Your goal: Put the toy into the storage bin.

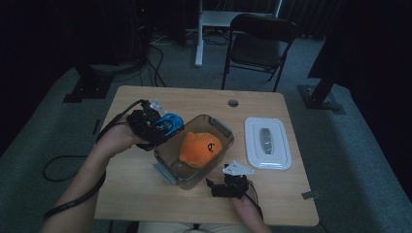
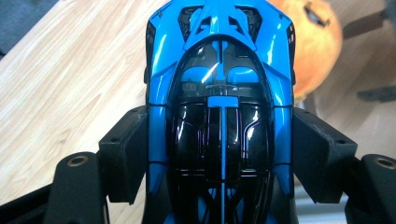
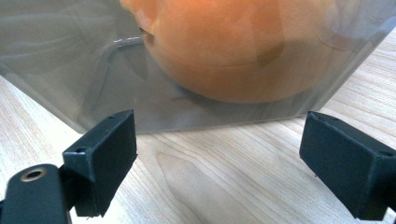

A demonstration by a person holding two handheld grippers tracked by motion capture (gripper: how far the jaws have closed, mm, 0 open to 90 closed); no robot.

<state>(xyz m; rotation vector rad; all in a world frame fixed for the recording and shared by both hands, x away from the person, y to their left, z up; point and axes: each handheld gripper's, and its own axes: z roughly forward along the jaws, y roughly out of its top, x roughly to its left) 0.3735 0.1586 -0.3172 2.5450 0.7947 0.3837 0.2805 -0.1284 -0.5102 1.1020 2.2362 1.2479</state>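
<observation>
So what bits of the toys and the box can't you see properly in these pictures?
- Blue toy car: in the left gripper view its underside and wheels are hidden by its own body, and its tail is cut off by the bottom edge.
- Orange plush toy: too small in the high view to read its face; blurred behind the clear box wall in the right gripper view.
- White lid: the grey part in its middle is too small to identify.
</observation>
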